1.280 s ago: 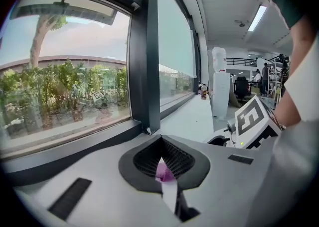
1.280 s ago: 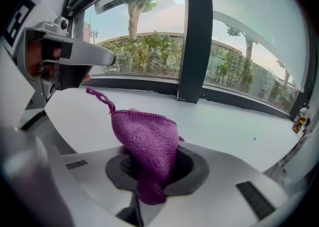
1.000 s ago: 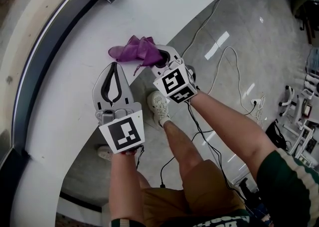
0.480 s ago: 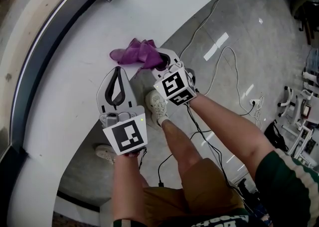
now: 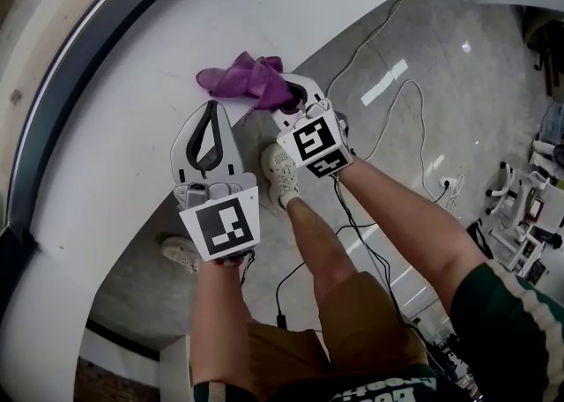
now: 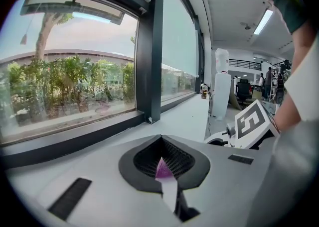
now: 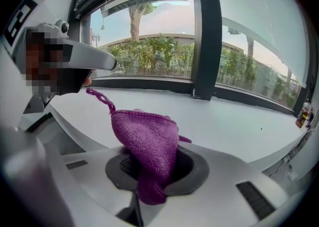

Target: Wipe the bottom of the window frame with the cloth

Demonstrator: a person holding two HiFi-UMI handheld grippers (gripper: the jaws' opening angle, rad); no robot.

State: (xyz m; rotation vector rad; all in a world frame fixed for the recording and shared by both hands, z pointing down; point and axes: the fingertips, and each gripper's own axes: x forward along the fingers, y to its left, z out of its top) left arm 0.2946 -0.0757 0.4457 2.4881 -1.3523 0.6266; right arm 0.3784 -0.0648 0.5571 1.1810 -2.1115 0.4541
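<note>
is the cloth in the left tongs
No, the cloth is pinched in the right tongs, while the left tongs are shut on nothing.

Grey floor (image 5: pixel 480 34) w/ cables (image 5: pixel 424 136), white sill (image 5: pixel 115 127), dark-framed windows (image 6: pixel 75 71).

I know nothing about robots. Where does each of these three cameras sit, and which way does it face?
Head view: on the person's head, looking steeply down at the sill, the left gripper, the right gripper, forearms and legs.
Left gripper view: on the left gripper, looking along its shut jaws toward the window; the right gripper shows at right.
Right gripper view: on the right gripper, looking along jaws shut on the cloth.
Shared: both gripper views face the window.
</note>
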